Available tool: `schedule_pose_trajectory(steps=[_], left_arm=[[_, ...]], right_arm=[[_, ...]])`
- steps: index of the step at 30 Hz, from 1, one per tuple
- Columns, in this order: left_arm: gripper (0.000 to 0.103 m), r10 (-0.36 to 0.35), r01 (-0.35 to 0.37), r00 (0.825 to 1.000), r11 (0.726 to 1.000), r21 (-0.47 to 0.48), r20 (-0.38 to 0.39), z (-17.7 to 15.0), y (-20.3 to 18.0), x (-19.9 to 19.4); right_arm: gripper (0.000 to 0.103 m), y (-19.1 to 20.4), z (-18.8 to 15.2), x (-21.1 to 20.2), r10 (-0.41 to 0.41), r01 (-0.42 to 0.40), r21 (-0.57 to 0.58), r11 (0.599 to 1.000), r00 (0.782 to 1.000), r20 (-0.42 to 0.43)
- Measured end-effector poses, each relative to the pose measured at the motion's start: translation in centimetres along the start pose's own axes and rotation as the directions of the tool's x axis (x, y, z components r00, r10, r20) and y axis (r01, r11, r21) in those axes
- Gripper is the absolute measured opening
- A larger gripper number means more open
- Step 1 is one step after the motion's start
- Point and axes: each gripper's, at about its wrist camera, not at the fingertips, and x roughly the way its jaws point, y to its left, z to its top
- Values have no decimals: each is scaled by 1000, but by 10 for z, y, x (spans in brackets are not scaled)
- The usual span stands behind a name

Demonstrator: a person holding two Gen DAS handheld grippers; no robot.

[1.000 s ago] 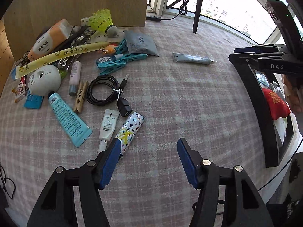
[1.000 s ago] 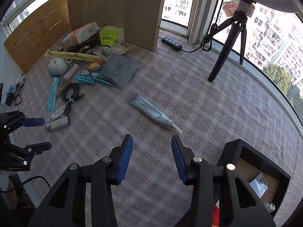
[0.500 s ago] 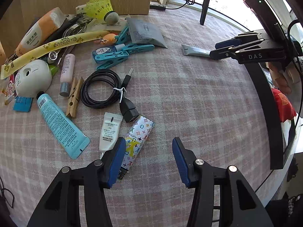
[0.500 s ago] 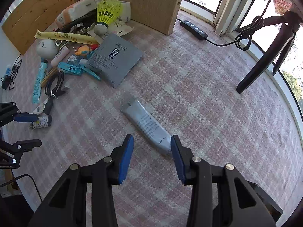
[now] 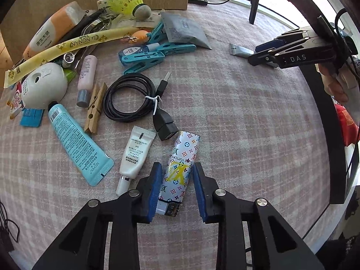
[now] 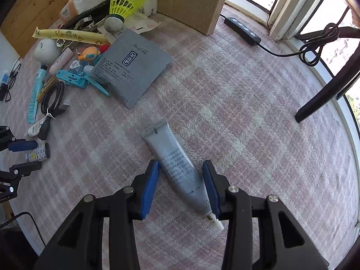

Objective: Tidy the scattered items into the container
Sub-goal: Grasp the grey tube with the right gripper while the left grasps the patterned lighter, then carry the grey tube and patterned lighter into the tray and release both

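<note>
My left gripper (image 5: 176,187) is open, its blue pads on either side of a patterned lighter (image 5: 178,168) that lies on the checked cloth; small gaps show on both sides. My right gripper (image 6: 182,187) is open around a grey tube (image 6: 177,166) lying slantwise, nozzle toward me; the right pad is near or touching the tube. The black container (image 5: 333,121) stands at the right edge of the left wrist view, with a red item (image 5: 345,123) inside. The right gripper also shows there (image 5: 265,52) over the grey tube.
A pile of items lies at the back left: shuttlecock (image 5: 129,1), grey pouch (image 6: 131,67), blue clips (image 5: 148,55), coiled black cable (image 5: 129,100), blue tube (image 5: 76,140), small white tube (image 5: 135,155), clothespin (image 5: 95,109). A tripod leg (image 6: 326,90) and power strip (image 6: 243,30) stand far right.
Both grippers have moved forward and down. The left now straddles the patterned lighter and has narrowed; the right now straddles the grey tube.
</note>
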Motion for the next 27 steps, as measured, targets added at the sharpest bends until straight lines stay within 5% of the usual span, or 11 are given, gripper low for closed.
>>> schedule_pose_trajectory(steps=[5, 19, 27], left_arm=[[23, -2, 2, 1000, 1000, -26, 20, -9, -4, 2], [22, -45, 51, 995, 996, -71, 83, -40, -34, -24], [22, -51, 54, 991, 998, -27, 120, -17, -47, -47]], right_arm=[[25, -3, -6, -6, 18, -18, 41, 999, 1000, -8], [24, -4, -45, -38, 38, -57, 243, 968, 996, 83], [24, -18, -57, -70, 8, -47, 307, 950, 992, 126]])
